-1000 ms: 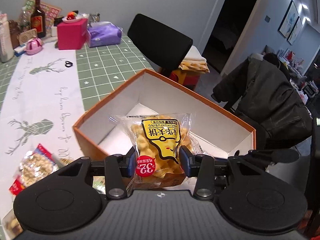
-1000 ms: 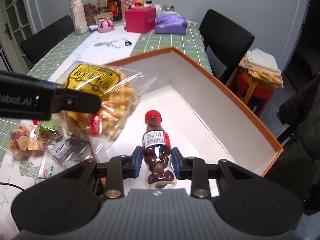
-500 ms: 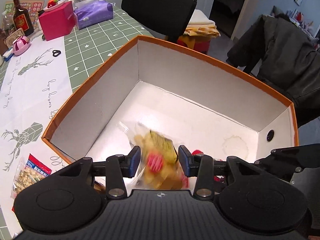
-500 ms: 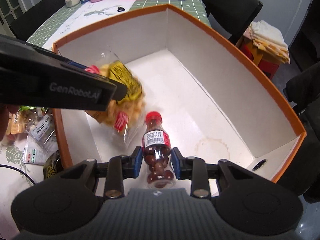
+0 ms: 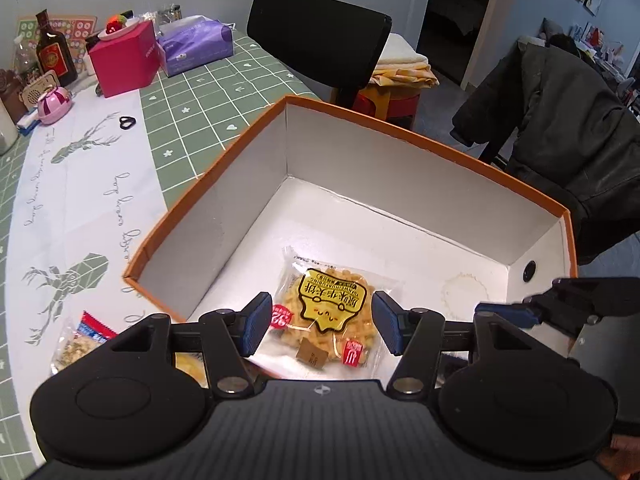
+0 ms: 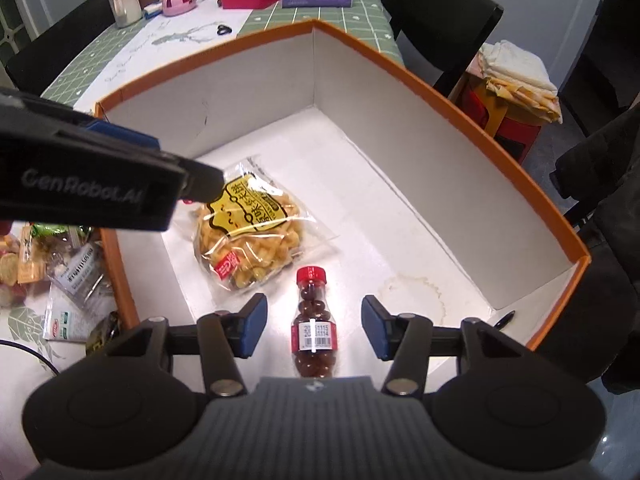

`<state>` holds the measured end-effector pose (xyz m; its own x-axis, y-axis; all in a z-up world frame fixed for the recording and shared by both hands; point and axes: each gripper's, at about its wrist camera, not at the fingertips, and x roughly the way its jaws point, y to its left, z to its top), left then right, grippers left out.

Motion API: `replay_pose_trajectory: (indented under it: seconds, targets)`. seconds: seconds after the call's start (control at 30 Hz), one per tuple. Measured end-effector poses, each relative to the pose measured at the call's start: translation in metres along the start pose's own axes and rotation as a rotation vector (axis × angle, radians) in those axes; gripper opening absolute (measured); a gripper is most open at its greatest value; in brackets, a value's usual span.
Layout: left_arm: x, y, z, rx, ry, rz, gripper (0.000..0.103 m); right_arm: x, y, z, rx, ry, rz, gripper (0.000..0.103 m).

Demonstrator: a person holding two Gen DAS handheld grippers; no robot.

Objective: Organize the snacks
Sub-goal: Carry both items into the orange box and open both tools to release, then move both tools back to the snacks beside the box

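An orange box [image 5: 224, 168] with a white inside [image 6: 360, 92] stands on the table. A clear bag of yellow crisps [image 5: 330, 312] lies on the box floor; it also shows in the right wrist view [image 6: 248, 236]. A small bottle of dark candies with a red cap [image 6: 314, 320] lies on the box floor beside the bag. My left gripper [image 5: 322, 328] is open above the bag and holds nothing. My right gripper [image 6: 314, 326] is open with its jaws either side of the bottle, apart from it.
Several loose snack packets [image 6: 60, 276] lie on the table left of the box, one also in the left wrist view [image 5: 80, 340]. A pink box [image 5: 124, 58], a purple tissue pack [image 5: 196, 46] and bottles [image 5: 54, 54] stand at the far end. Black chairs [image 5: 320, 36] flank the table.
Both grippers lowered into the box and opened. The left let go of the crisp bag and the right let go of the bottle; both now lie on the box floor.
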<state>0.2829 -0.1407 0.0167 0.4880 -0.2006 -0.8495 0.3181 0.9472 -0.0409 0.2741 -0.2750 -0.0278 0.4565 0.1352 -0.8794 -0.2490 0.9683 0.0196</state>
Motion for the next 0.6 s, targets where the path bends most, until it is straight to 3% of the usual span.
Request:
replay_pose_trajectory:
  seconds: [0.1,0.4,0.6]
  targets:
    - [-0.018,0.002,-0.003,0.005,-0.012,0.012,0.068,-0.014,0.006,0.000,0.001,-0.035,0.010,0.062]
    - [-0.073,0.007,-0.030,0.052,-0.039,0.051,0.070,-0.062,0.040,-0.008,-0.024,-0.180,0.053,0.065]
    - [-0.108,0.023,-0.056,0.032,-0.074,0.098,0.072,-0.090,0.068,-0.024,-0.039,-0.274,0.093,0.068]
